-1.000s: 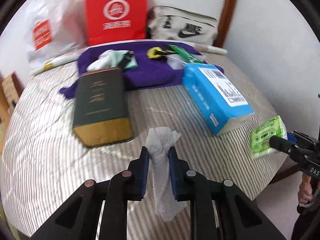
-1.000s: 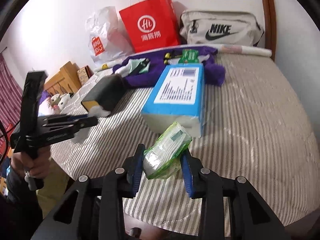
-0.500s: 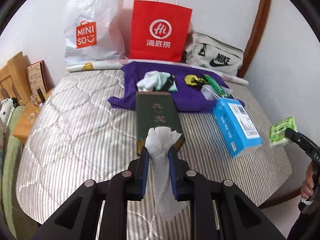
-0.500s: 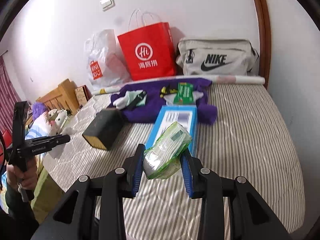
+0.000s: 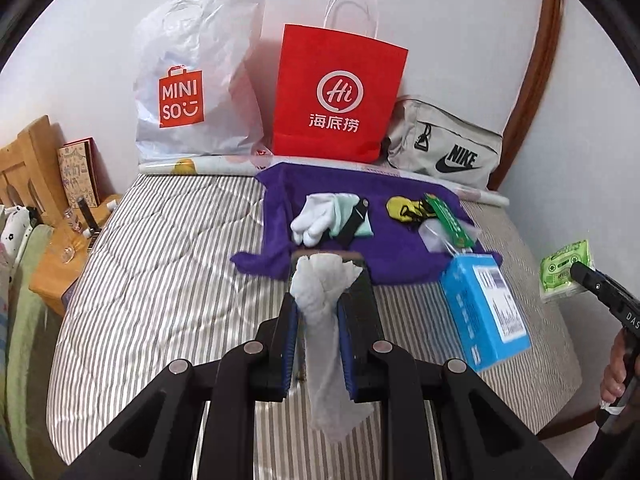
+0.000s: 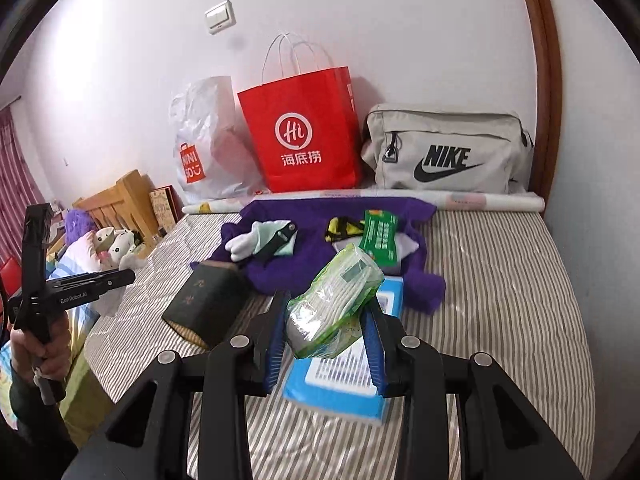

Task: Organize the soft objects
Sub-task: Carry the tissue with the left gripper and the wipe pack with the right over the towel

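The left gripper [image 5: 318, 312] is clamped on a crumpled white tissue [image 5: 326, 344], its tail hanging below the pads. The right gripper [image 6: 326, 328] pinches a green tissue pack [image 6: 334, 306] above the striped bed [image 6: 500, 300]. Beyond both, a purple cloth [image 5: 400, 236] carries white gloves [image 5: 316, 218]; a blue tissue box [image 5: 486, 308] lies just right of the left gripper

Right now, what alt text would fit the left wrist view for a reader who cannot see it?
The left gripper is shut on a crumpled white tissue above a striped bed. Beyond lie a purple cloth with small items and a blue tissue box; a red paper bag stands against the wall.
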Demonstrator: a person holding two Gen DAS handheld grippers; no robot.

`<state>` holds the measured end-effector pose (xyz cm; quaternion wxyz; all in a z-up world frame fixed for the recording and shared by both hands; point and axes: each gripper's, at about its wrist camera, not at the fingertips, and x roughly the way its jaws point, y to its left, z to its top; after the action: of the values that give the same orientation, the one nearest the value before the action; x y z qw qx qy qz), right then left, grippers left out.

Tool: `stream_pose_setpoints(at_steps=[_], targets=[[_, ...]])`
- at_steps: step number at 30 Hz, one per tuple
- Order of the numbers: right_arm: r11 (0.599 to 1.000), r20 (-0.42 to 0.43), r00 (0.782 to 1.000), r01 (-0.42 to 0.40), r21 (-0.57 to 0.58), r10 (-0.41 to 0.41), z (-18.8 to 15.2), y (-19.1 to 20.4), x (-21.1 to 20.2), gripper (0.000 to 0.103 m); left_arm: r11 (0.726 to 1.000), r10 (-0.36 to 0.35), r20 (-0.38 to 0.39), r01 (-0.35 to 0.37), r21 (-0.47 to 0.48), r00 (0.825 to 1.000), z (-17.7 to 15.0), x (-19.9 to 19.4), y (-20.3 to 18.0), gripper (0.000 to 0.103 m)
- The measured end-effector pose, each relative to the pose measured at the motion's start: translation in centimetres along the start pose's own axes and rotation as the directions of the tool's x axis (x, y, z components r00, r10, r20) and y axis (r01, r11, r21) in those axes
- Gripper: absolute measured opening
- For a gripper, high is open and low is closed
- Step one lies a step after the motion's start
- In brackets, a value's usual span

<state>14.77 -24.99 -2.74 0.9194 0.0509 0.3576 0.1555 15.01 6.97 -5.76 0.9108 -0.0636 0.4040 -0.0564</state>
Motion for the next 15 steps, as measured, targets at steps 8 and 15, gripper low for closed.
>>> stream_pose_setpoints(at_steps=[8,15], targets=[[1.0,-0.011,1.0,-0.008,-0.011,0.008,2.6,-0.5,3.9,0.035,0.999,-0.03,-0.024,0.031,0.01,0.999,2.9,3.1,0.0,0.019],[0.999,-0.036,0.999,-0.018,-0.034,0.016,4.3,-0.9,7.3,0.035,0.998,-0.057,-0.054,0.059,0.022,0.997,4.5,6.0,-0.4,0.019]])
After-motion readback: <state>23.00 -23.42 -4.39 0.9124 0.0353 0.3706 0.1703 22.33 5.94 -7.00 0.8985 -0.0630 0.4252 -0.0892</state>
